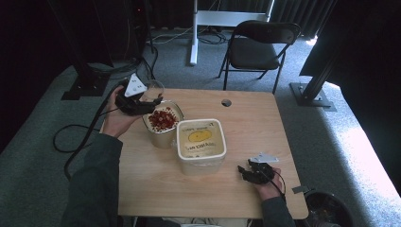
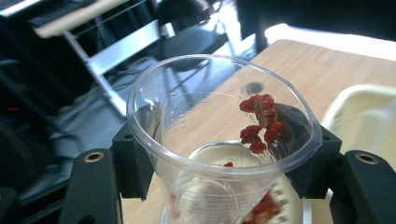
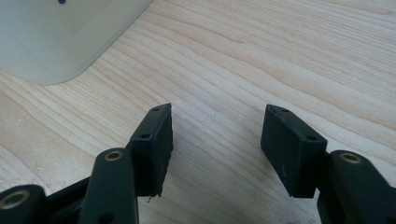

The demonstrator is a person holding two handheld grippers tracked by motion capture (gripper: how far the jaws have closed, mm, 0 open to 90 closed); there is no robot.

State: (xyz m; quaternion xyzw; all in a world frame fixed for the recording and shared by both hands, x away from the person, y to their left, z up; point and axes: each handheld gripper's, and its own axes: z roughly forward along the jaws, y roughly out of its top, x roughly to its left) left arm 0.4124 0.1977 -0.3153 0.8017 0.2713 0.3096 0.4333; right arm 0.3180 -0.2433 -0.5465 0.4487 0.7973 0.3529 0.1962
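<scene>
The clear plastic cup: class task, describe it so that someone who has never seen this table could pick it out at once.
Start at the light wooden table and go to its far left corner, where the left gripper grips a clear plastic cup tilted over a cream tub of red dried fruit. Unlike that tub and the lidded cream tub beside it, the cup is see-through, with a few red pieces clinging inside.

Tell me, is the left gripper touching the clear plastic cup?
Touching. In the left gripper view, the left gripper has both black jaws pressed against the sides of the clear plastic cup, holding it.
</scene>
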